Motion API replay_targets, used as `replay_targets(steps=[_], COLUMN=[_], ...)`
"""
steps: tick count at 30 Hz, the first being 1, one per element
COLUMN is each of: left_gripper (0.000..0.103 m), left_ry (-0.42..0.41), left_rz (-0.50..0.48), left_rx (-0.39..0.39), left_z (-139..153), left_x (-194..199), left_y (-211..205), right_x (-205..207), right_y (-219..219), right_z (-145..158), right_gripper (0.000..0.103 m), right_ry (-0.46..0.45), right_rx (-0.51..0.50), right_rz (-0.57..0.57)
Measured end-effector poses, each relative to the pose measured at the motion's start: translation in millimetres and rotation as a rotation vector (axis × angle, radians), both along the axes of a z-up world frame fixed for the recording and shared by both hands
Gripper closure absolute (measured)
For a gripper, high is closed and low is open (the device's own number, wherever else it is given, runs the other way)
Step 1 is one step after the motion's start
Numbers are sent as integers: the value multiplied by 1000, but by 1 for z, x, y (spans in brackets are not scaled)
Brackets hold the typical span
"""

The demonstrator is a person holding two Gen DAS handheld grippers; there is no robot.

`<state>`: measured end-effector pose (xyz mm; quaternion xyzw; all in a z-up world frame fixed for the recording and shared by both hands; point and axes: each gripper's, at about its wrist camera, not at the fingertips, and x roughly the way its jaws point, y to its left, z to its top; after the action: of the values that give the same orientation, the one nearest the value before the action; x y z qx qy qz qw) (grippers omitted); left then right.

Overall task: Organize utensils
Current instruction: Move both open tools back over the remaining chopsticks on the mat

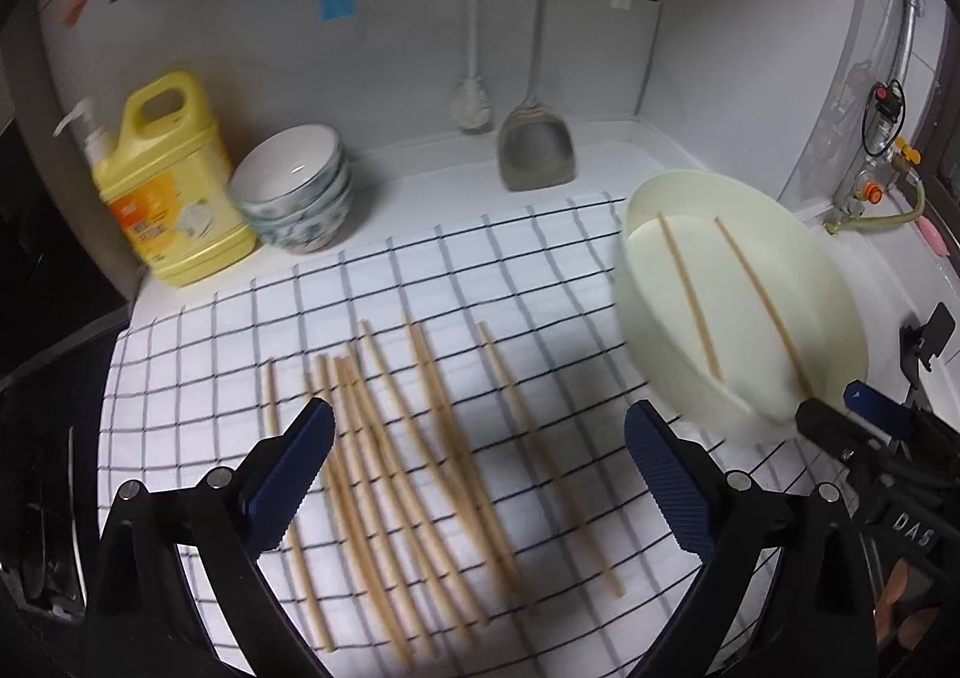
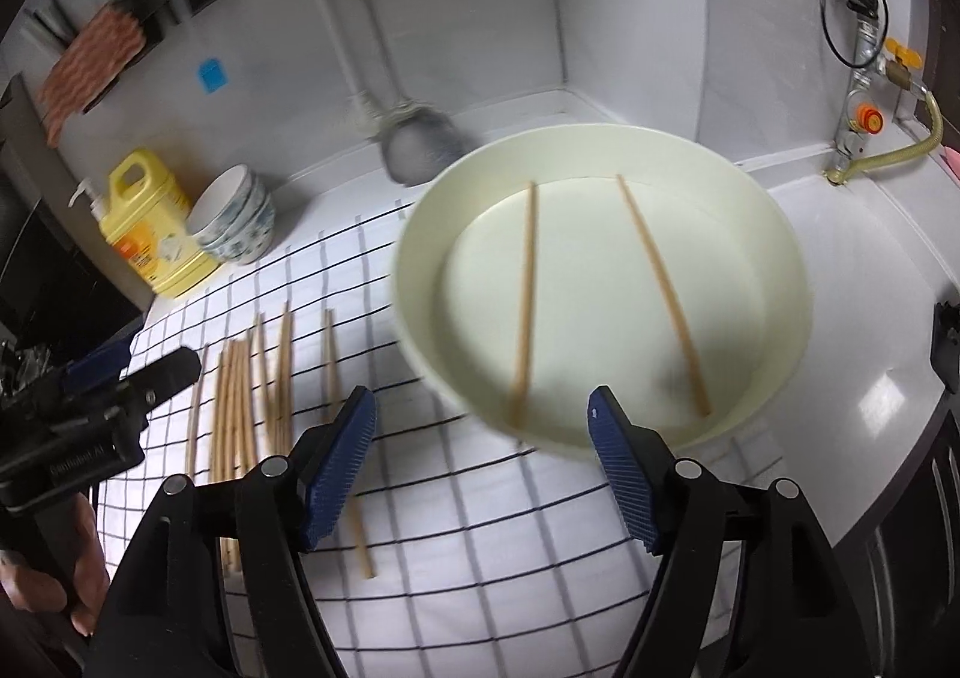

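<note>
Two pale wooden chopsticks [image 2: 663,301] lie apart in the cream basin [image 2: 774,234], more loose chopsticks [image 1: 384,456] lie on the checked cloth [image 1: 540,270], beneath the left gripper [image 1: 480,474] and right gripper [image 2: 480,468], both wide open, empty.

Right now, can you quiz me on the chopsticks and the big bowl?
1. How many chopsticks lie inside the cream basin?
2. True or false: the left tool is shut on a chopstick.
3. Where do the loose chopsticks lie: A) on the checked cloth, B) in the stacked bowls, C) on the bare counter?

Key: 1. Two, lying apart. 2. False; both it and the right tool are open and empty. 3. A.
</note>
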<state>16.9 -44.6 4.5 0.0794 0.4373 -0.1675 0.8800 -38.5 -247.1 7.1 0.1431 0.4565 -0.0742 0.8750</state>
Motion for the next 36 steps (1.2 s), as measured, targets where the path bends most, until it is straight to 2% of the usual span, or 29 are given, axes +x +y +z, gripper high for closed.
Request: replay_targets(steps=[9, 15, 22, 26, 31, 36], left_gripper=[6, 6, 6, 6, 6, 6], left_ry=[-1, 54, 91, 122, 127, 127], left_rz=[68, 163, 240, 280, 334, 371], left_rx=[-3, -11, 10, 48, 76, 67], left_z=[-11, -35, -58, -72, -78, -81], left_x=[-23, -25, -28, -28, -29, -28], left_y=[76, 116, 131, 130, 131, 135], right_x=[-9, -11, -6, 3, 13, 24], right_y=[55, 73, 79, 76, 69, 67], right_z=[-2, -23, -47, -60, -69, -80], right_gripper=[33, 33, 33, 33, 33, 33], right_ry=[-11, 28, 68, 75, 56, 56], right_rx=[-33, -26, -33, -27, -9, -5], right_rz=[49, 84, 138, 182, 216, 249])
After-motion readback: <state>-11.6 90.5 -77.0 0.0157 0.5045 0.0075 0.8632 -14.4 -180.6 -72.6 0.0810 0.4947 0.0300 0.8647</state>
